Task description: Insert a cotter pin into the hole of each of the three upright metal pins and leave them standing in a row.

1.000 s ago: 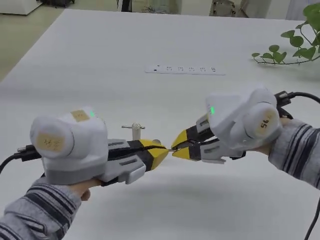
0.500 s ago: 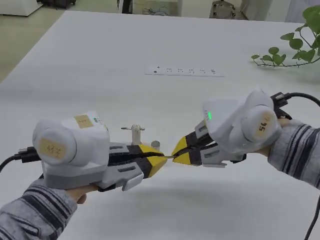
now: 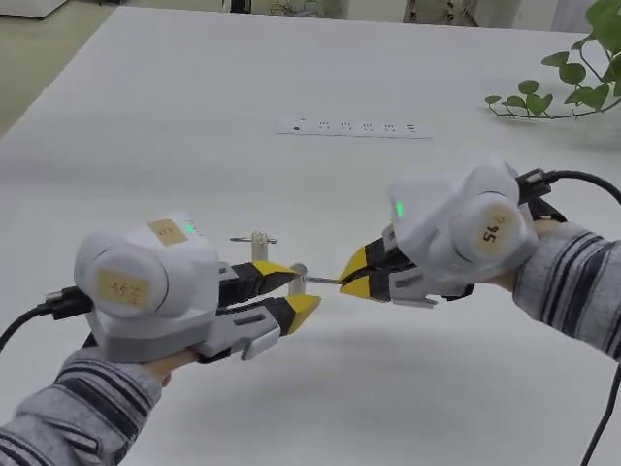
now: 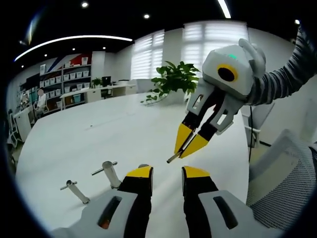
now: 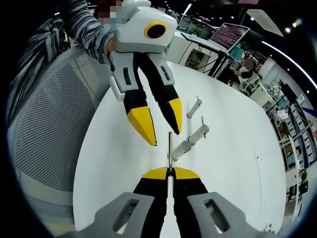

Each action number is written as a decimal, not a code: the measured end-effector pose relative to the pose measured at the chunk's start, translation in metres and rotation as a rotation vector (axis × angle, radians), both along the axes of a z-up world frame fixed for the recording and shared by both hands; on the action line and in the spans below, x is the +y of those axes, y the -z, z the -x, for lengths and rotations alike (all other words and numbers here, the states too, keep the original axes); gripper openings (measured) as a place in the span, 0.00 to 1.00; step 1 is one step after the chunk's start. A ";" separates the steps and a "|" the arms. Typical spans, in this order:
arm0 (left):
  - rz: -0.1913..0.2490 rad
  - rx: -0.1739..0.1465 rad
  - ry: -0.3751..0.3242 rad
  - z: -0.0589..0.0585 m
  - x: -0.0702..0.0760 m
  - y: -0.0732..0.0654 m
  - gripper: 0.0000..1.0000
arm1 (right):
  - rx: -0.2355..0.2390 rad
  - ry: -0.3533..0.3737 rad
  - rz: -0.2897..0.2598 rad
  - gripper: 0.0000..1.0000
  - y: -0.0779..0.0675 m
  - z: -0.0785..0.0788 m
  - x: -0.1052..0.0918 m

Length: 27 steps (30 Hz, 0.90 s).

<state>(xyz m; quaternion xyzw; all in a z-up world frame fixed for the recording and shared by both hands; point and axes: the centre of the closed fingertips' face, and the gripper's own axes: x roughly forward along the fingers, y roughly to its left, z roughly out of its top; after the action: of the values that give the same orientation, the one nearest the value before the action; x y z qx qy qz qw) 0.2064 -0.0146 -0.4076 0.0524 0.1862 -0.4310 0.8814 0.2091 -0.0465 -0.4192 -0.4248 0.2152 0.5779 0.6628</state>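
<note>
1. We are seeing smooth, faintly glossy white plastic shells on the left gripper (image 3: 303,289) and the right gripper (image 3: 347,280), with matt yellow-and-black tips.
2. We are noting the cotter pin (image 5: 170,148) shining as thin bare metal.
3. We are finding the upright pins (image 4: 110,172), at eight o'clock in the left gripper view, gleaming as silvery metal.
4. We are looking at a smooth white table (image 3: 291,78).
5. We are wearing striped knit-cloth sleeves (image 3: 572,291). At nine o'clock in the right gripper view, a chair back (image 5: 49,124) is showing coarse grey mesh.
</note>
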 end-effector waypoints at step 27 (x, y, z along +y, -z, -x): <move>-0.043 0.090 -0.186 -0.039 0.005 0.055 0.23 | -0.032 0.089 0.085 0.00 0.039 -0.033 -0.011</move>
<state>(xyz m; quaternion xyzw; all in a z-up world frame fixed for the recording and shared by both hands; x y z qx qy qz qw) 0.2454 -0.0095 -0.4624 0.0344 0.2386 -0.3453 0.9070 0.2418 -0.0572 -0.4584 -0.4519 0.2476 0.5312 0.6725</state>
